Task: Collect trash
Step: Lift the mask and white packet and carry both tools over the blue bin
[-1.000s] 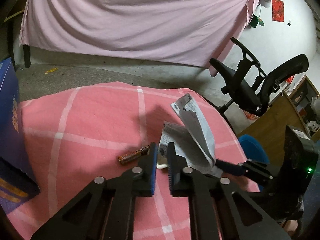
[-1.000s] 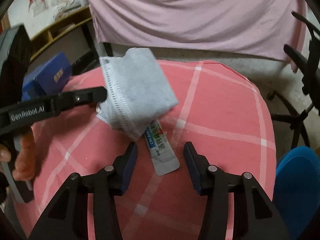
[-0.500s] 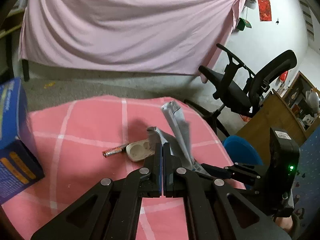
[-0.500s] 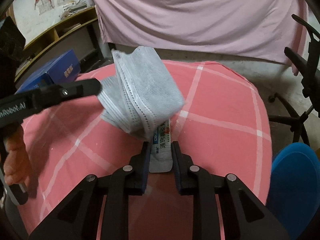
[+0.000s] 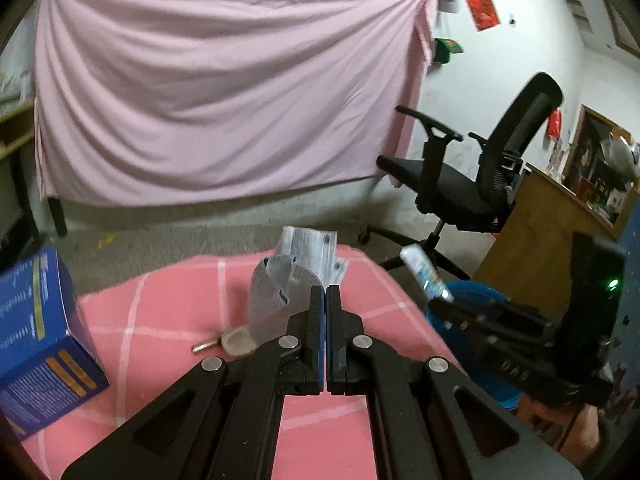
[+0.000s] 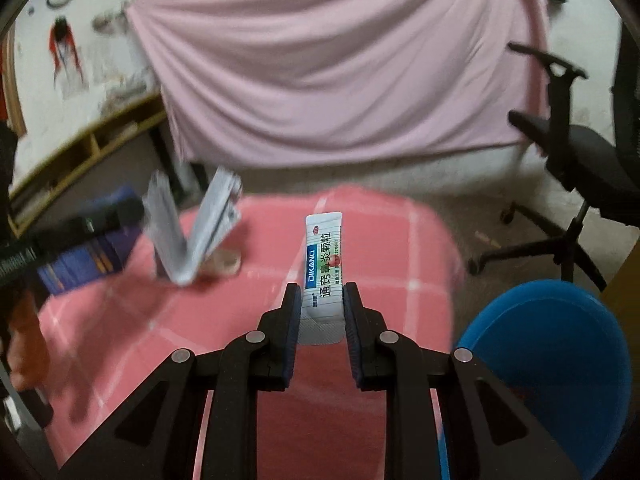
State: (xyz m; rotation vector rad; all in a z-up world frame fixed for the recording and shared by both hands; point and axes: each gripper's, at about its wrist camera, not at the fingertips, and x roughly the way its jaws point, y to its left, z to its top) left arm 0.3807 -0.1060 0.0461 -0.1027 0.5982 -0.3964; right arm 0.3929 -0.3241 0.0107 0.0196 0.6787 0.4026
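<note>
Right gripper (image 6: 322, 306): clamps white sachet (image 6: 323, 268) printed "DIKANG", Chinese lettering. Left gripper (image 5: 324, 300): pressed together on grey face mask (image 5: 290, 280), above pink checked tablecloth (image 5: 160, 312).

Glossy printed sachet (image 6: 323, 264); matt fibrous face mask (image 5: 288, 280); soft cloth tablecloth (image 5: 160, 312)

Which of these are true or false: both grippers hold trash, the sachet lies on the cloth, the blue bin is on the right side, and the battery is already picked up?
1. Both grippers hold trash. True: the left gripper pinches the grey mask, the right gripper the sachet.
2. The sachet lies on the pink cloth. False: it is lifted.
3. The blue bin is on the right. True.
4. The battery is picked up. False: it lies on the cloth.
</note>
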